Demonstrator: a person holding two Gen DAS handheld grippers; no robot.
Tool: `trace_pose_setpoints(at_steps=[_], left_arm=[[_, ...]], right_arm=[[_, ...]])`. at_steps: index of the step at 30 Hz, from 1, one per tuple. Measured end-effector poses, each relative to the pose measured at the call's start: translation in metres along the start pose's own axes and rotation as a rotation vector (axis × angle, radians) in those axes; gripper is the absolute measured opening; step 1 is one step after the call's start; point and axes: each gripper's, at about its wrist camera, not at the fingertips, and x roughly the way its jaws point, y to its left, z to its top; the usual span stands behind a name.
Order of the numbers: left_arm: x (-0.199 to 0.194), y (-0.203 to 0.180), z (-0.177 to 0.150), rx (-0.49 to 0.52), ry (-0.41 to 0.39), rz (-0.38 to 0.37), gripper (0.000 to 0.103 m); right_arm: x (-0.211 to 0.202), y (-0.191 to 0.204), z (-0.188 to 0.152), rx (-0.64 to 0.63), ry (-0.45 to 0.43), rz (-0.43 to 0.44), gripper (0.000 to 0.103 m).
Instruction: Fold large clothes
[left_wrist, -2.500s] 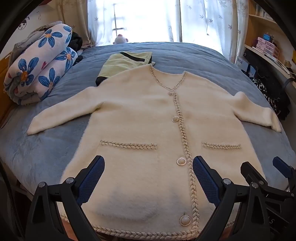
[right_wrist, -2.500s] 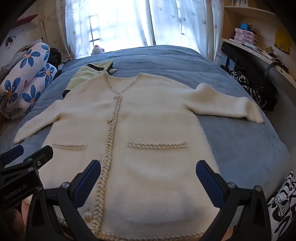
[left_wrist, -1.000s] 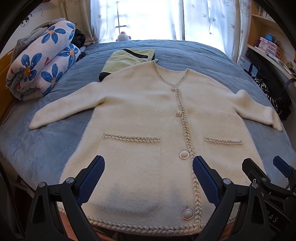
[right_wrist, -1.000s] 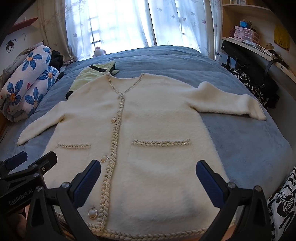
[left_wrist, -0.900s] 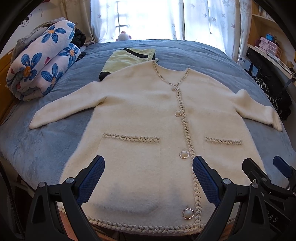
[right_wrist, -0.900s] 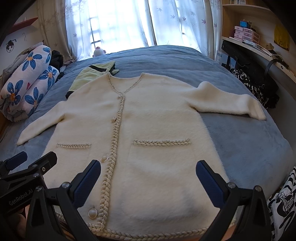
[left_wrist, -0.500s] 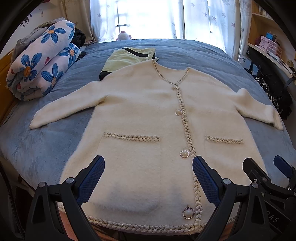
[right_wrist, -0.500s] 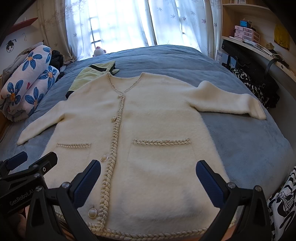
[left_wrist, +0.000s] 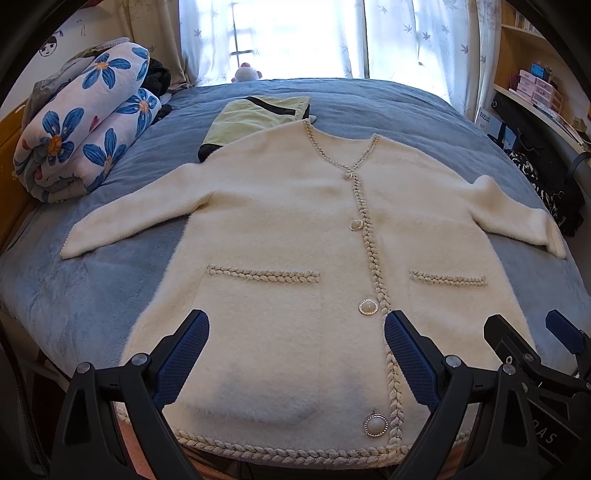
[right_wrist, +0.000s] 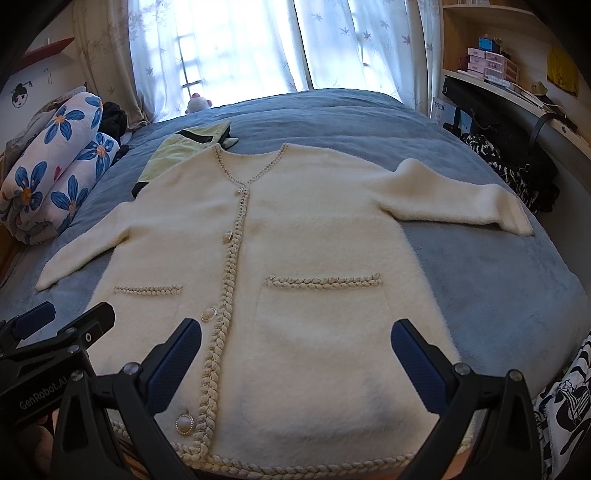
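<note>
A cream fluffy cardigan (left_wrist: 295, 229) (right_wrist: 303, 236) with braided trim, pearl buttons and two pockets lies flat and buttoned on the blue bed (left_wrist: 74, 295), both sleeves spread outward. Its hem reaches the bed's near edge. My left gripper (left_wrist: 295, 350) hovers open above the hem's left half, nothing between its blue pads. My right gripper (right_wrist: 295, 354) hangs open above the hem's right half, also empty. Each gripper shows at the edge of the other's view.
A folded pale-green garment (left_wrist: 255, 118) lies beyond the collar. A rolled floral blanket (left_wrist: 81, 136) sits at the bed's left side. A small plush toy (left_wrist: 245, 74) is by the window. Dark bags and shelves (right_wrist: 509, 147) stand to the right of the bed.
Both grippers have drawn back a little toward the near edge, so more of the cardigan's hem shows. Both stay open and the cardigan has not moved.
</note>
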Motion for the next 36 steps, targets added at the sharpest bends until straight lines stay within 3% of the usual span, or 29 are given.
trace_pose_setpoints(at_steps=[16, 21, 25, 31, 36], left_arm=[[0.0, -0.003, 0.013, 0.011, 0.014, -0.015, 0.095], [0.003, -0.005, 0.02, 0.006, 0.018, -0.055, 0.095], [0.004, -0.013, 0.028, 0.028, 0.02, -0.041, 0.095], [0.007, -0.02, 0.049, 0.009, 0.032, -0.1, 0.095], [0.0, -0.031, 0.072, 0.009, -0.031, -0.136, 0.095]], right_arm=[[-0.004, 0.006, 0.001, -0.003, -0.029, 0.012, 0.103], [-0.011, 0.003, 0.007, -0.018, -0.074, 0.027, 0.103], [-0.02, 0.004, 0.015, -0.052, -0.12, 0.026, 0.103], [-0.024, -0.006, 0.037, -0.071, -0.144, 0.065, 0.103], [-0.035, -0.022, 0.059, -0.045, -0.207, 0.058, 0.103]])
